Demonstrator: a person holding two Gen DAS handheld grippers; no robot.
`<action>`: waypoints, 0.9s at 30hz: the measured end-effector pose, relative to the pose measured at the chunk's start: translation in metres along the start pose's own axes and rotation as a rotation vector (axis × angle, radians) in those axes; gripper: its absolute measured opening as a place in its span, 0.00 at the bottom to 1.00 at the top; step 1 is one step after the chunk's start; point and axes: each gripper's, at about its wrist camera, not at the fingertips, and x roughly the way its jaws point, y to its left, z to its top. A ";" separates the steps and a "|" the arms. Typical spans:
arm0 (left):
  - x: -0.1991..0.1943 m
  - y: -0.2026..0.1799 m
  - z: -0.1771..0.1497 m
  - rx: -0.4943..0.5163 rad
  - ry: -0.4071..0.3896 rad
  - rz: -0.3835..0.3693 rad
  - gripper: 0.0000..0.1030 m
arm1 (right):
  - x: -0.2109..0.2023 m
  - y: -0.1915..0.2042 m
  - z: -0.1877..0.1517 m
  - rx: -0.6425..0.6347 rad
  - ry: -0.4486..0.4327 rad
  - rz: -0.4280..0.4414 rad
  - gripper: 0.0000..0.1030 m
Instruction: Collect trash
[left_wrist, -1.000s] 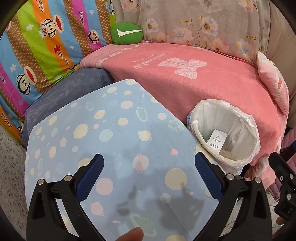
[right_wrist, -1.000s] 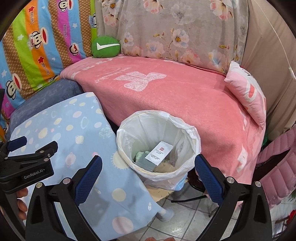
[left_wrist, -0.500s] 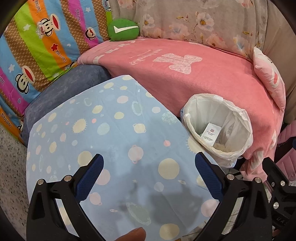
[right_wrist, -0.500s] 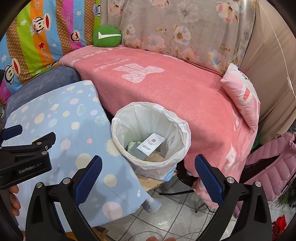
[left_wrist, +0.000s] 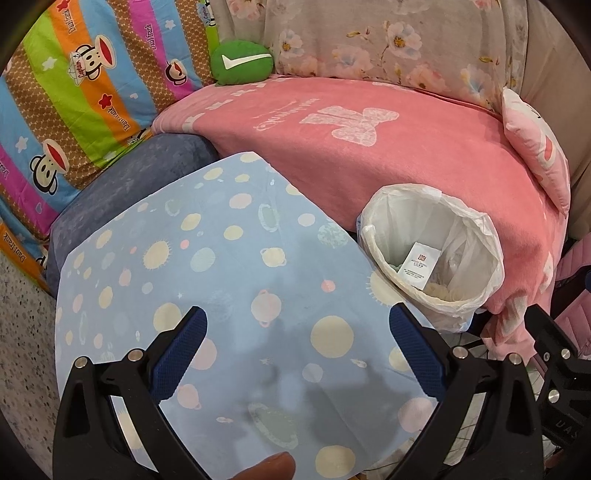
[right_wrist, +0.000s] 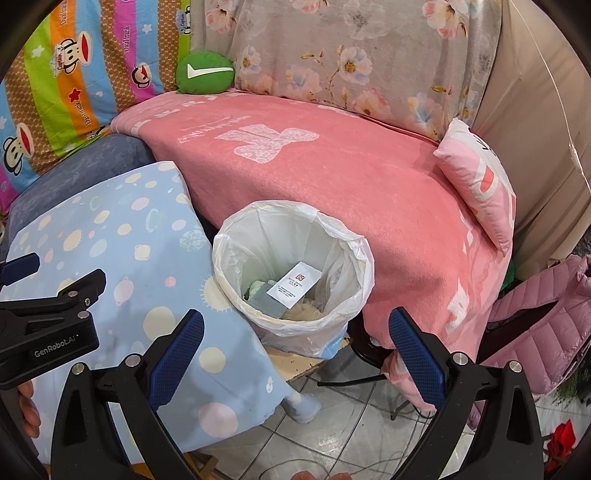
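The left gripper (left_wrist: 295, 350) sits at the bottom of its frame with both blue-padded fingers spread wide and nothing between them, hanging over a table draped in a pale blue cloth (left_wrist: 229, 280) dotted with planets and suns. The right gripper (right_wrist: 295, 354) is spread just as wide and holds nothing either; between its fingers I see tiled floor (right_wrist: 332, 417) and the lower side of the bin.

The trash bin (right_wrist: 236, 258), lined with a white plastic bag, stands in the middle of the right wrist view, just beside the table's right edge and against the pink blanket (right_wrist: 332, 173) covering the sofa. In the left wrist view the trash bin (left_wrist: 480, 236) lies at centre right. Inside it a white card with a small red mark (right_wrist: 295, 284) lies on top of greenish and pale crumpled scraps.

A round green cushion (left_wrist: 242, 62) with a white tick rests at upper centre-left, next to a striped monkey-print cloth (left_wrist: 74, 110). A small pink pillow (right_wrist: 480, 184) leans at the right, and a pink quilted jacket (right_wrist: 535, 314) fills the lower right.
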 end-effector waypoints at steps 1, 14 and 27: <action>0.000 0.000 0.000 -0.001 0.000 0.002 0.92 | 0.000 0.000 0.000 0.001 0.000 0.000 0.94; -0.001 -0.004 -0.002 0.010 0.000 0.007 0.92 | 0.003 -0.004 -0.001 0.006 0.002 -0.002 0.94; -0.003 -0.004 -0.003 0.006 -0.006 0.017 0.92 | 0.004 -0.005 -0.001 0.005 0.001 0.000 0.94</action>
